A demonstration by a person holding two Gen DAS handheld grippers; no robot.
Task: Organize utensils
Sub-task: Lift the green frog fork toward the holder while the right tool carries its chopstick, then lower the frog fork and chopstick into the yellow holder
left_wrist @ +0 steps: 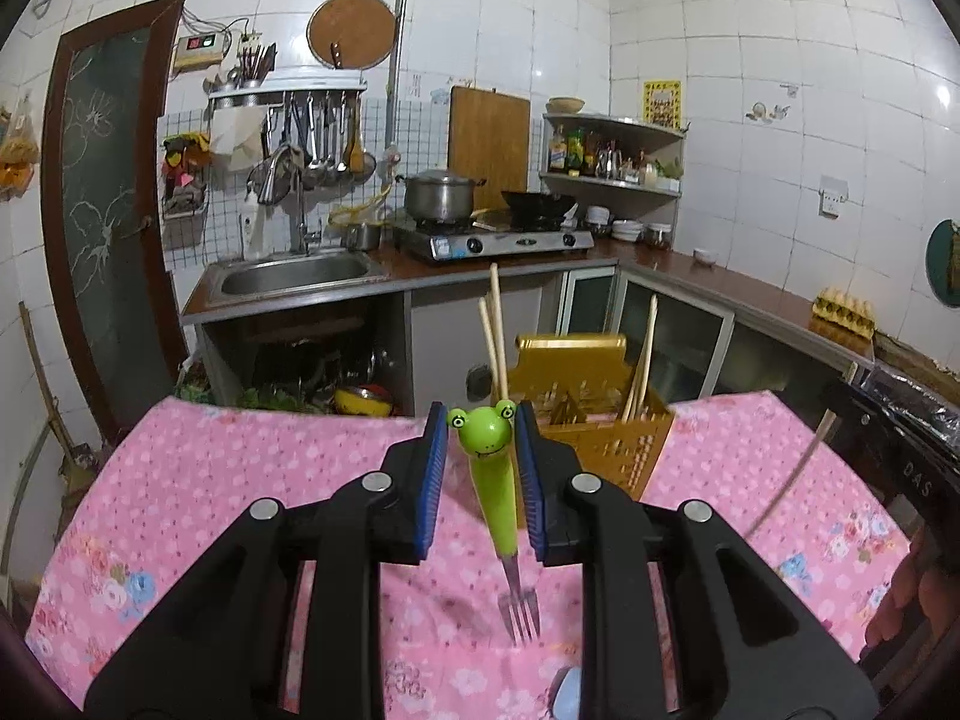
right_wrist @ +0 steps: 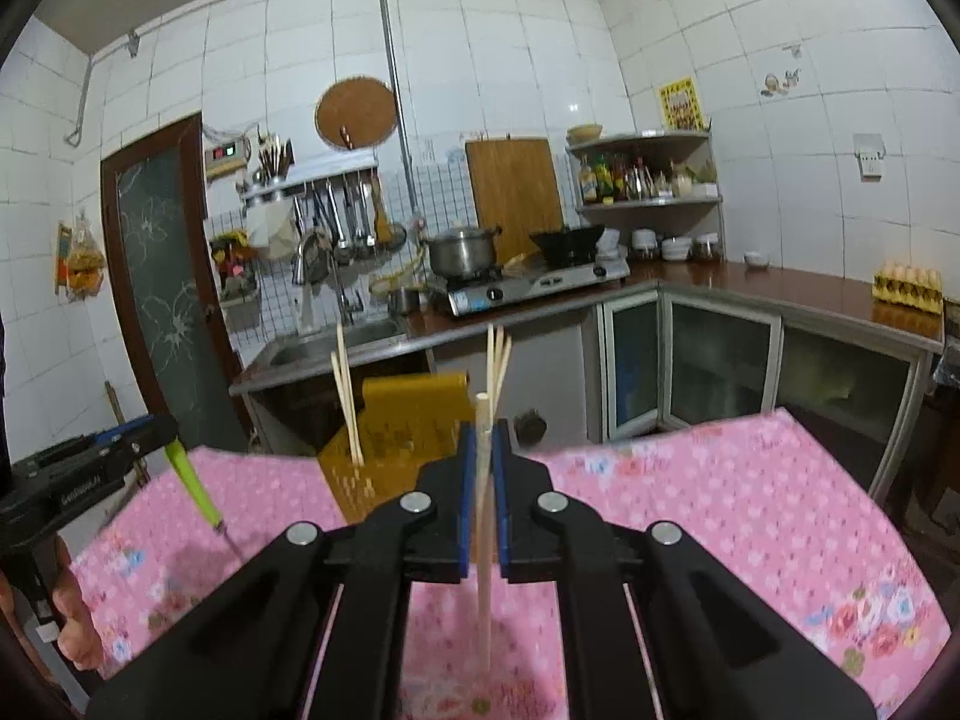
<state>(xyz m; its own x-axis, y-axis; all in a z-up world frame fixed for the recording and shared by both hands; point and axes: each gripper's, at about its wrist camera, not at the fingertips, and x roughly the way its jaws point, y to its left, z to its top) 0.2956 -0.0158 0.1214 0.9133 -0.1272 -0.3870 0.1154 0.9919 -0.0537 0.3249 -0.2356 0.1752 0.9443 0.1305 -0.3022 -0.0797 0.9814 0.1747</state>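
"Two utensils are in the air right now, one per hand. The left gripper is clamped on the frog-handled fork, tines hanging down over the pink tablecloth. The right gripper is pinched nearly closed on a single chopstick, which stands about upright."

"And the yellow holder?"

"At the far edge of the table, ahead of both grippers. Several chopsticks already stand in it: some at its left, some at its right. So I'd say the sorting is partly done; these two pieces have yet to go in."

"Anything left on the cloth?"

"None that I can see, though the gripper bodies hide the near part."

"Anything in the way?"

"Only the sticks already standing up in the holder. Beyond the table, the sink, stove and counter are well clear."
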